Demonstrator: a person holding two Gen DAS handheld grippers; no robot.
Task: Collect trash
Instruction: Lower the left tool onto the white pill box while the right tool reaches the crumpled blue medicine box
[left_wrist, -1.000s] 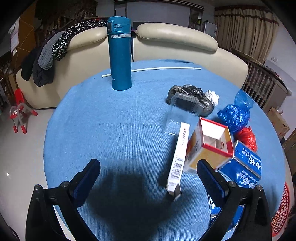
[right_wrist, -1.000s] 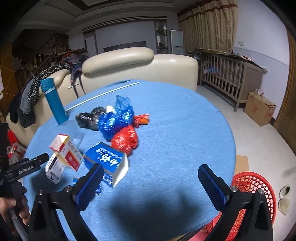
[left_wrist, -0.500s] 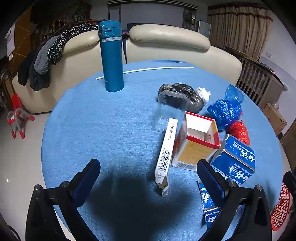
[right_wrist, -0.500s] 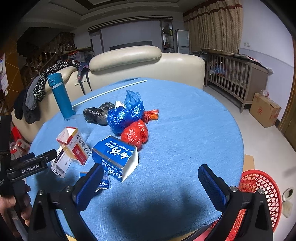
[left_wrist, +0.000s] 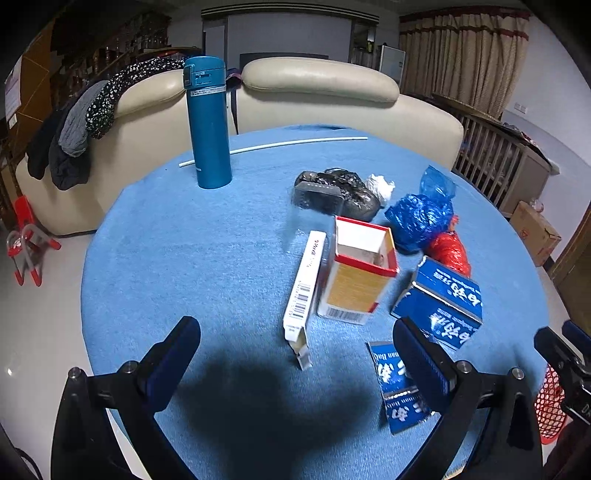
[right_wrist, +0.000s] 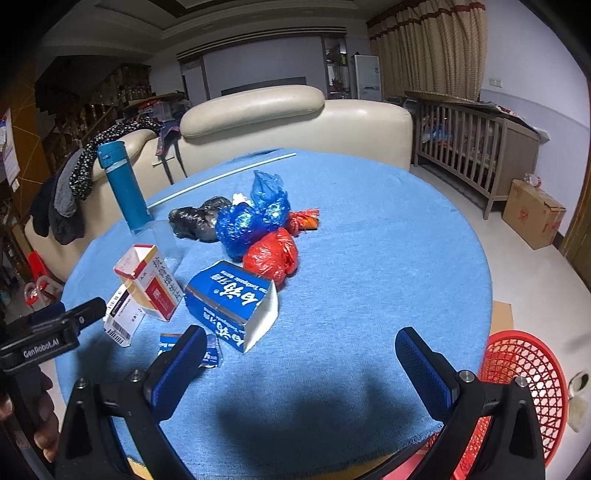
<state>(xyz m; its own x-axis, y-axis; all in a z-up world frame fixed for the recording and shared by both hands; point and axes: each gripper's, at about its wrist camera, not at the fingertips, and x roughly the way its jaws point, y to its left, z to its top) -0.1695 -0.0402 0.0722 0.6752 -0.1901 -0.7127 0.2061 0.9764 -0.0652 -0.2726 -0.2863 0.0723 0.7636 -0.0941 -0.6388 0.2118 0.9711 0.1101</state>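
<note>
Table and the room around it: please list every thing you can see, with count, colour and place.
table: 1, blue cloth, centre
flask: 1, teal, upright, far left
rod: 1, white, far edge
bags: 4, black, two blue, red, bunched mid-table
boxes: 3, red-and-yellow, blue, thin white, near side
wrapper: 1, blue, flat, near edge
basket: 1, red, floor right
sofa: 1, cream, behind table
left gripper: 1, black, blue pads, open
right gripper: 1, same, open
</note>
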